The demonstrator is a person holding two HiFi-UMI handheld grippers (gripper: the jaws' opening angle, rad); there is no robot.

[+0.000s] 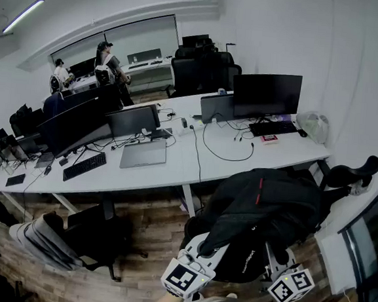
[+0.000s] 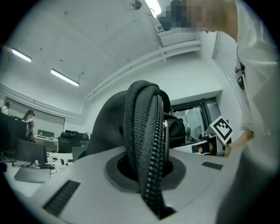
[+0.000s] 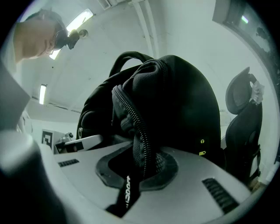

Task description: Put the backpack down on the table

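Left gripper [image 2: 151, 175] clamped on a zippered edge of the black backpack [image 1: 262, 213]. Right gripper [image 3: 140, 168] clamped on another zippered fold. Backpack is held up on the near side of the white table [image 1: 174, 169], right end, not on it.

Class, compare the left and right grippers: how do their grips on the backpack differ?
The left gripper pinches a thick zipped fold of the backpack; the right gripper pinches a zipped mesh edge, a lettered strap hanging through. The left gripper holds the backpack's left side, the right gripper its right. Both are shut on it.
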